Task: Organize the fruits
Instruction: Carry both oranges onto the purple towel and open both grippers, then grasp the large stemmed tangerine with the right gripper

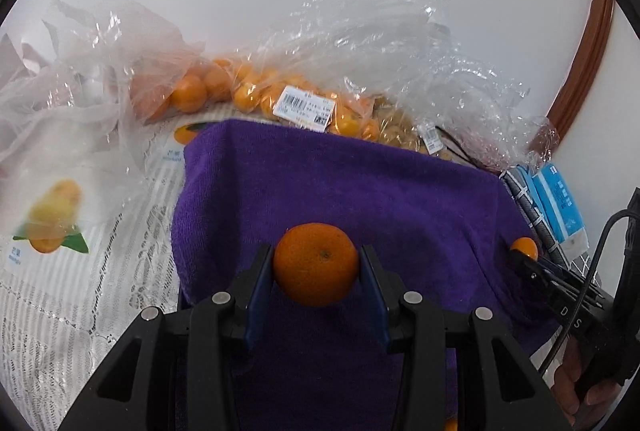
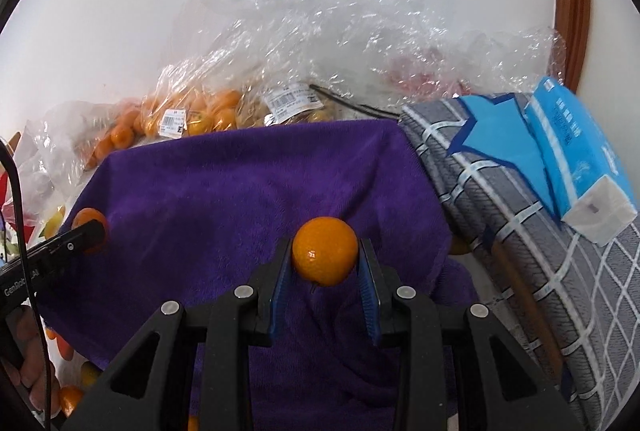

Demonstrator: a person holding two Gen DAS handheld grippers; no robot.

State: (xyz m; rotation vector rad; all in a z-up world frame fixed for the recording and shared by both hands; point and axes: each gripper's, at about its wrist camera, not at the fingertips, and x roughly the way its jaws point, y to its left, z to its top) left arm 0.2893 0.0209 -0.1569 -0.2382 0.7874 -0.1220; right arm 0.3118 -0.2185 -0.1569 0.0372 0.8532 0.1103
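My left gripper (image 1: 317, 263) is shut on a large orange (image 1: 316, 263), held just above a purple towel (image 1: 340, 183). My right gripper (image 2: 325, 257) is shut on a smaller smooth orange (image 2: 325, 255) over the same purple towel (image 2: 240, 191). Each gripper shows in the other's view: the right gripper (image 1: 526, 251) with its orange at the towel's right edge, the left gripper (image 2: 94, 229) with its orange at the towel's left edge. Behind the towel lie clear plastic bags of oranges (image 1: 256, 91) (image 2: 192, 115) with white price labels.
A white fruit bag (image 1: 52, 215) printed with a mango lies left on a lace cloth. A grey checked cloth (image 2: 520, 215) with a blue tissue pack (image 2: 576, 159) sits right of the towel. Loose oranges (image 2: 70, 397) lie at the lower left. A white wall stands behind.
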